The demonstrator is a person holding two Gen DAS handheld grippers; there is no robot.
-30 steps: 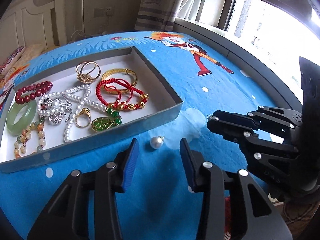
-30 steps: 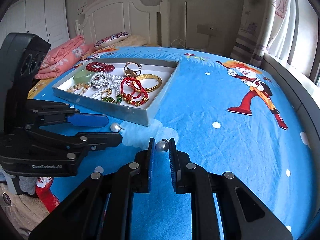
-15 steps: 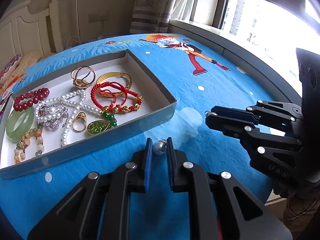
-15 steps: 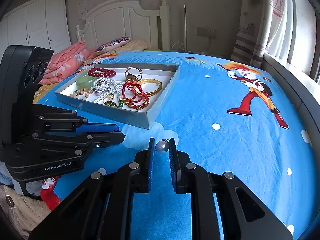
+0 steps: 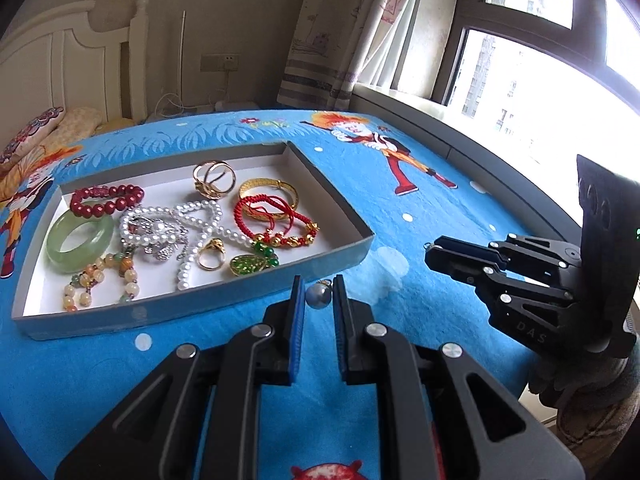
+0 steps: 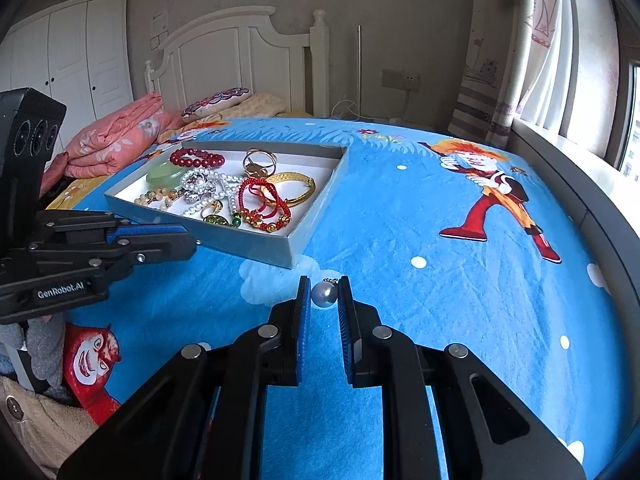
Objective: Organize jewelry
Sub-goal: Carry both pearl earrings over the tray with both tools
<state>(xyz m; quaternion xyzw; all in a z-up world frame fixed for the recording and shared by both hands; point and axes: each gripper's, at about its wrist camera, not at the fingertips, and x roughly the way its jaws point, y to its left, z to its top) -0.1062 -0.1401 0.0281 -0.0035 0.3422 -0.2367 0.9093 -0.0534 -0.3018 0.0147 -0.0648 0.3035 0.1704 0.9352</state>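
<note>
A small round grey-white pearl earring with a tiny metal hook (image 5: 318, 295) sits pinched between the blue-padded fingers of the left gripper (image 5: 317, 300), held just in front of the near wall of the shallow grey cardboard tray (image 5: 192, 300). A second small pearl earring of the same kind (image 6: 324, 293) is clamped in the same way by the right gripper (image 6: 324, 300), out over the bright blue cartoon-print blanket (image 6: 400, 220), to the right of the tray's near corner. From the left wrist view the right gripper appears side-on at the right, its fingers drawn close with a bit of metal hook showing at the tip.

Inside the tray, on its white floor, lie a pale green jade bangle (image 5: 80, 241), a dark red bead bracelet (image 5: 107, 199), a white pearl necklace (image 5: 208, 232), a sparkling silver brooch (image 5: 154, 236), a string of amber and green beads (image 5: 104, 280), a gold ring (image 5: 211, 254), a green teardrop pendant in gold (image 5: 248, 265), a red cord bracelet with gold charms (image 5: 276, 220), a plain gold bangle (image 5: 268, 192) and a rose-gold looped ring (image 5: 214, 176).

The blanket covers a bed with a white wooden headboard (image 6: 240, 56) and a folded pink quilt (image 6: 116, 136). A striped curtain (image 5: 332, 40) hangs beside the window (image 5: 540, 80).
</note>
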